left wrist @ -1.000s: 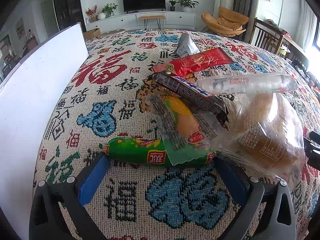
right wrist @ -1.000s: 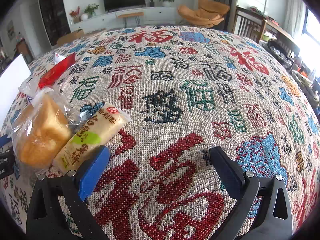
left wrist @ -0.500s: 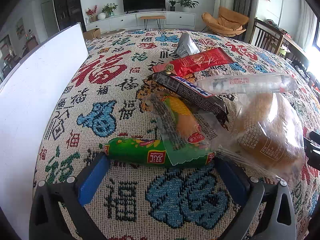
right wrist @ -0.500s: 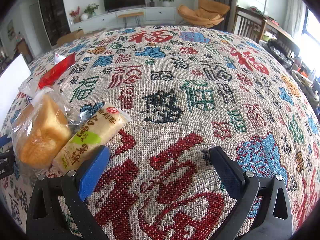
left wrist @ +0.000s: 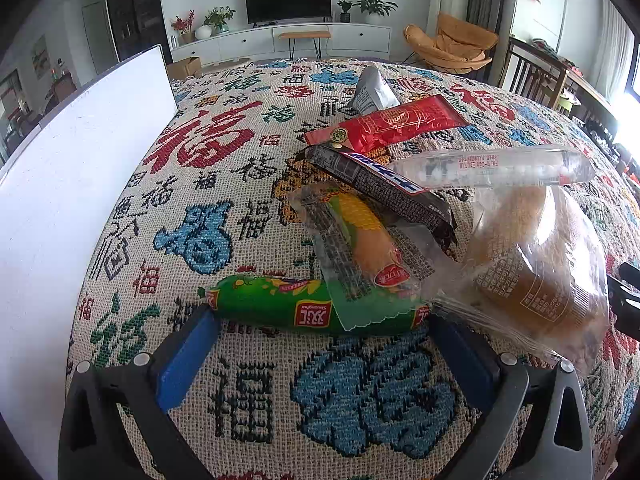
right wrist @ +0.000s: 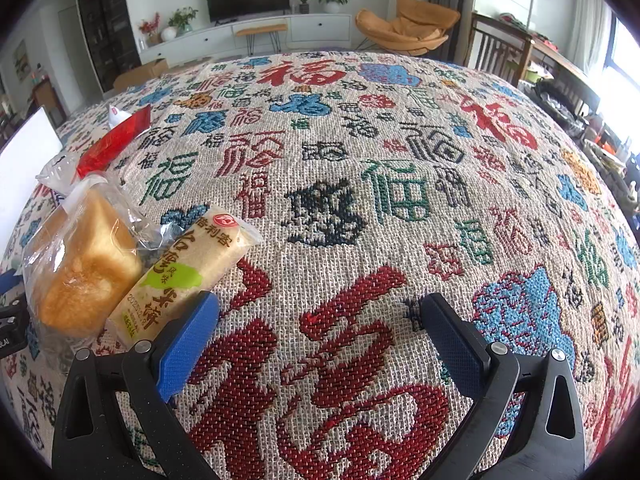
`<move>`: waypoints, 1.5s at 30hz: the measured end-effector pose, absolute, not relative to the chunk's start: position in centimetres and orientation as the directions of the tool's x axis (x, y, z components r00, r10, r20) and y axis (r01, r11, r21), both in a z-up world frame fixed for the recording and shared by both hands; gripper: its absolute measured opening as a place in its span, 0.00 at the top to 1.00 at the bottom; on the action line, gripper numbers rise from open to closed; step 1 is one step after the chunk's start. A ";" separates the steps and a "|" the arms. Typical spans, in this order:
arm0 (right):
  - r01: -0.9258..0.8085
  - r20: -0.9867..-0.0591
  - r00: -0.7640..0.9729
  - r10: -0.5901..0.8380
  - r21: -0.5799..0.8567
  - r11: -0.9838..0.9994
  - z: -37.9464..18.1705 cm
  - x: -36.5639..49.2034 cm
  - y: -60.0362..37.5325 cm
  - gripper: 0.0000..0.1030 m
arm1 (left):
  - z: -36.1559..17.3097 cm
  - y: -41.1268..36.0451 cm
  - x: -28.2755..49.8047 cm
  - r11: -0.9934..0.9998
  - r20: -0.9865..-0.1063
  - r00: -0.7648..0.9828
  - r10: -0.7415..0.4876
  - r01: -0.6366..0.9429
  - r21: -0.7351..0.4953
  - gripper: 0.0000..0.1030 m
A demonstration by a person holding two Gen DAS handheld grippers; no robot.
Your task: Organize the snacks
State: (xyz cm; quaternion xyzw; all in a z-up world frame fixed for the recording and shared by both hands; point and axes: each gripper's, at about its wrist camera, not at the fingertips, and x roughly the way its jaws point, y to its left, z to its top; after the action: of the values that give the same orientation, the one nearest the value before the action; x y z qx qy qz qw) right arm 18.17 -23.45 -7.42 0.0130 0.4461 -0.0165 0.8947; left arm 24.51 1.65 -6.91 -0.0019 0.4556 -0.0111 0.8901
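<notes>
Snack pile on woven patterned tablecloth [left wrist: 248, 392]. Left gripper [left wrist: 324, 332] spread wide, empty, fingertips flanking green plastic-wrapped sausage stick [left wrist: 276, 306] at 12 o'clock, which lies partly under clear-wrapped corn sausage [left wrist: 360, 240]. Sausage looks light, firm and slick; grip mid-length across its width. Bagged golden bread loaf [left wrist: 536, 264] at 2 o'clock: soft, squashable. Right gripper [right wrist: 320, 320] wide, empty; beige rice-cake packet [right wrist: 188, 268] at 10 o'clock.

Green sausage [left wrist: 280, 309]: lying crosswise. Clear-wrapped corn sausage [left wrist: 360, 240]: overlapping it. Dark chocolate bar [left wrist: 384, 192], clear candy tube [left wrist: 492, 168], red packet [left wrist: 384, 126], silver pouch [left wrist: 372, 90], possibly crumpled. Bagged bread [right wrist: 86, 264]; rice-cracker pack [right wrist: 188, 268] touching it.
</notes>
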 end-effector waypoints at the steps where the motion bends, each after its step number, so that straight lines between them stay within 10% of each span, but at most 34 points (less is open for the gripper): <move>1: 0.041 -0.799 0.601 -0.018 0.008 0.999 -7.4 18.2 -23.5 0.00 | -6.9 1.7 24.5 1.000 -0.811 0.585 -0.021 0.018 -0.013 0.00; 45: 0.032 -0.799 0.602 -0.013 0.009 0.999 -7.4 18.1 -23.5 0.00 | -6.9 1.6 24.5 1.000 -0.811 0.585 -0.022 0.019 -0.013 0.00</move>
State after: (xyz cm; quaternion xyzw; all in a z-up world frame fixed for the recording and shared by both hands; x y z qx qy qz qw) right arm 18.09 -23.49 -7.37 0.0110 0.4461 -0.0126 0.8948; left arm 24.49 1.63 -6.93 -0.0017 0.4554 -0.0114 0.8902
